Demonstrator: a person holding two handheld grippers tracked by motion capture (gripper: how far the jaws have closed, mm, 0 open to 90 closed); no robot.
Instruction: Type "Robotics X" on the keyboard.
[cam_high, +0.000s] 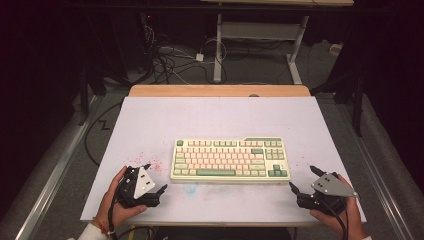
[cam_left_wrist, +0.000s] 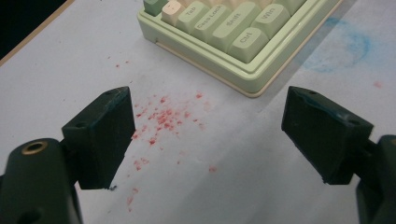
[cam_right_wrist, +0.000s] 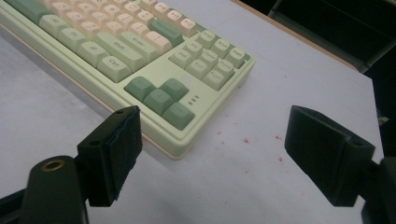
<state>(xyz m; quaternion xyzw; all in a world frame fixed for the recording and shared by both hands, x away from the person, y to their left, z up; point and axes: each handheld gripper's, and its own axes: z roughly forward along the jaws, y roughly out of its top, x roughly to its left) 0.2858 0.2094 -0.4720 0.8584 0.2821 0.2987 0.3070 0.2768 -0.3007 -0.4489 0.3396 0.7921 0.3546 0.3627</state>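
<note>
A pale green keyboard (cam_high: 230, 159) with cream and green keys lies flat in the middle of the white table top (cam_high: 220, 117). My left gripper (cam_high: 155, 178) rests on the table just off the keyboard's near left corner (cam_left_wrist: 243, 74), jaws wide open and empty. My right gripper (cam_high: 303, 178) sits by the near right corner (cam_right_wrist: 175, 142), also open with nothing between its jaws. In each gripper view the two black jaws stand far apart with bare table between them. A hand holds each gripper.
Red specks (cam_left_wrist: 161, 116) stain the table left of the keyboard, and a faint blue smear (cam_left_wrist: 341, 49) lies in front of it. A wooden strip (cam_high: 220, 90) edges the table's far side. Cables and desk legs (cam_high: 218, 50) stand on the floor beyond.
</note>
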